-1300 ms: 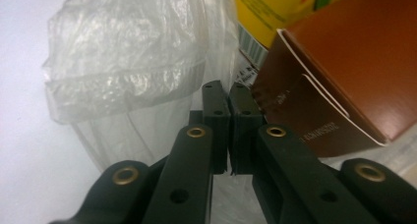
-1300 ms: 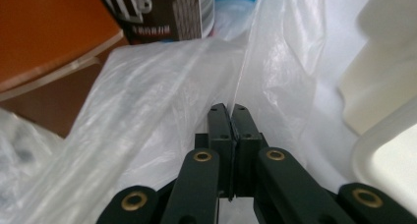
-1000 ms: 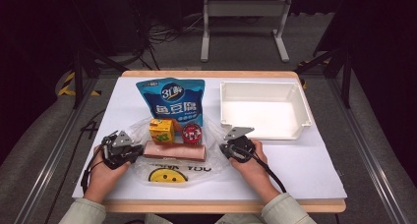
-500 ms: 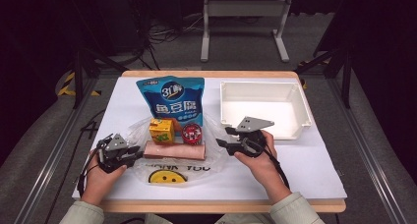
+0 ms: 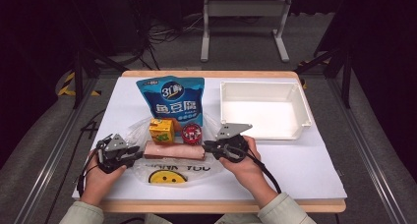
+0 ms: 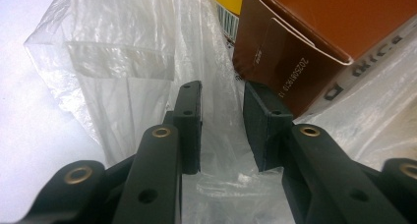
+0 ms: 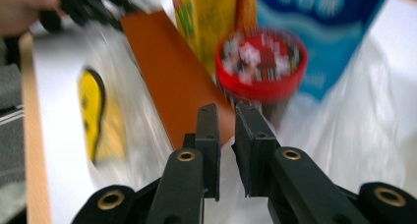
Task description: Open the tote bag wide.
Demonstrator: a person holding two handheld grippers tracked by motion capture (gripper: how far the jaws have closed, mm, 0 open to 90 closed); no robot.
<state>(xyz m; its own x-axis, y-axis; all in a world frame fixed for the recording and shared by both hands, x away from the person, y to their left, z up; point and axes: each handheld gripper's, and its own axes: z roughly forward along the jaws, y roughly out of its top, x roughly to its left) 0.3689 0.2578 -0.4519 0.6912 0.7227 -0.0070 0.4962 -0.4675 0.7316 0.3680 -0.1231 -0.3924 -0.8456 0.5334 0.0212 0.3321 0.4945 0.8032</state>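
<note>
A clear plastic bag (image 5: 142, 167) printed with a yellow smiley lies at the table's front. On it are a long brown box (image 5: 174, 150), a yellow juice box (image 5: 161, 130), a red-lidded cup (image 5: 192, 133) and a blue snack pouch (image 5: 172, 98). My left gripper (image 5: 137, 154) sits at the bag's left edge. Its jaws have just opened a little and stand open, with loose film (image 6: 123, 62) between them and the brown box (image 6: 314, 42) just beyond. My right gripper (image 5: 209, 146) is at the box's right end. Its jaws have just closed and stand nearly together on the bag's film (image 7: 344, 150), before the cup (image 7: 263, 62).
A white tray (image 5: 265, 85) stands at the back right of the white-covered table (image 5: 305, 165). Beyond the table's far edge are a metal stand and cables on the floor. The person's hand and the left gripper appear at the top left of the right gripper view.
The right gripper lifted off the bag's right edge and opened half a second ago. It has since shifted left toward the box's end, with its jaws closed again. The left gripper kept still.
</note>
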